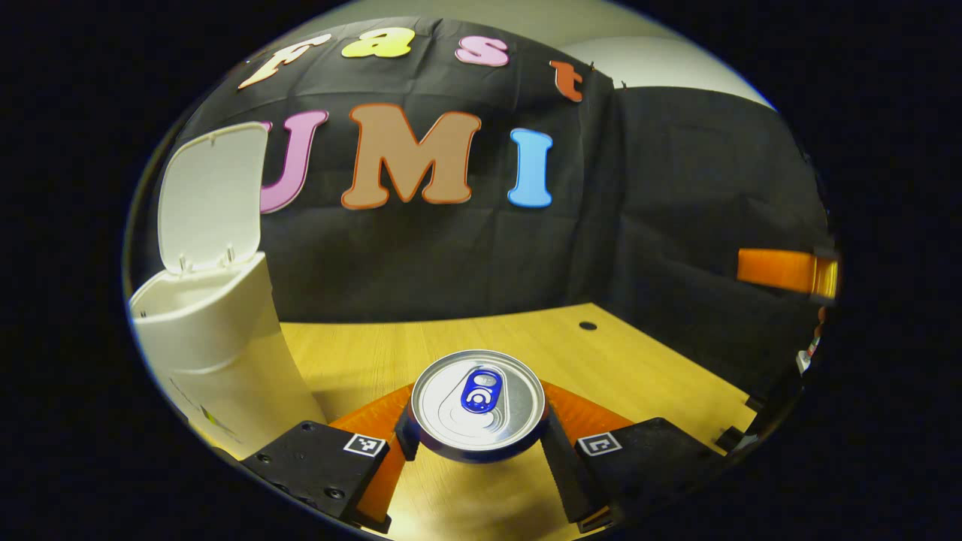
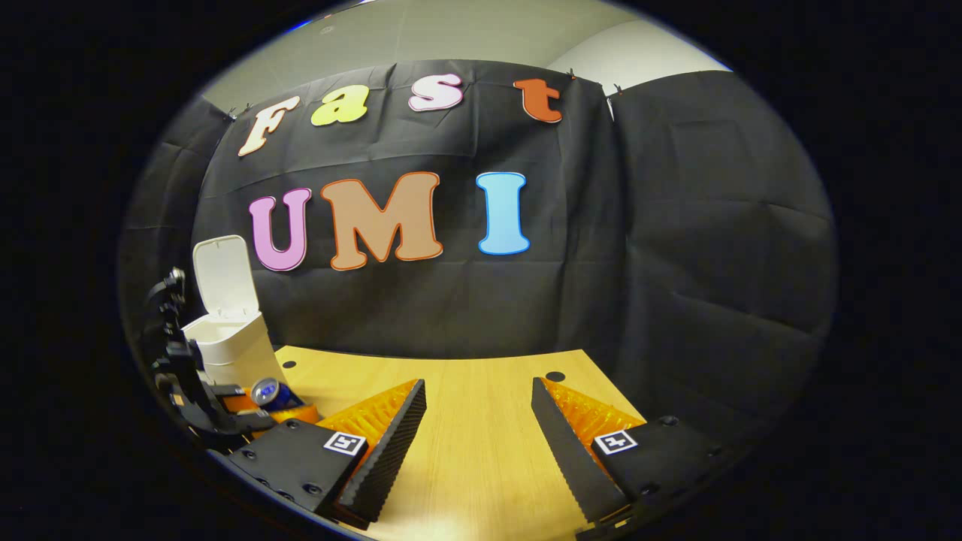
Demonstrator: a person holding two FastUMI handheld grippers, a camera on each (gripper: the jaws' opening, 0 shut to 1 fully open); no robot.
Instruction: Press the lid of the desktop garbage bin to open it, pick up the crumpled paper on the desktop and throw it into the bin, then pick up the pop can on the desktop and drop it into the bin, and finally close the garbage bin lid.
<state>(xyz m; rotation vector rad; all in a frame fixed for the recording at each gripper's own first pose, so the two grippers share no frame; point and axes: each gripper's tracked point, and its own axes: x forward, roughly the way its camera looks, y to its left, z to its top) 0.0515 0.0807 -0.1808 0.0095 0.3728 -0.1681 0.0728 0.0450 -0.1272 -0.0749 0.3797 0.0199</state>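
Between my left tool's (image 1: 478, 443) fingers, in the left gripper view, I see the pop can (image 1: 478, 404) upright, top toward the camera, with a finger pressed against each side; that tool is clenched on the can. It sits above the wooden counter (image 1: 639, 361). To the left stands the white garbage bin (image 1: 218, 338), its lid (image 1: 213, 197) swung up and open, the can just beside the bin's lower wall in this picture. At the far right edge I catch an orange part of the other tool (image 1: 785, 270).

From the right gripper view, my right tool (image 2: 481, 428) is released: its fingers stand wide apart with bare counter (image 2: 481, 421) between them. Far to the left I see the bin (image 2: 233, 342) with its lid (image 2: 223, 276) raised, and in front of it the left tool (image 2: 274, 406) gripping the can (image 2: 269, 392), close to the bin's base.
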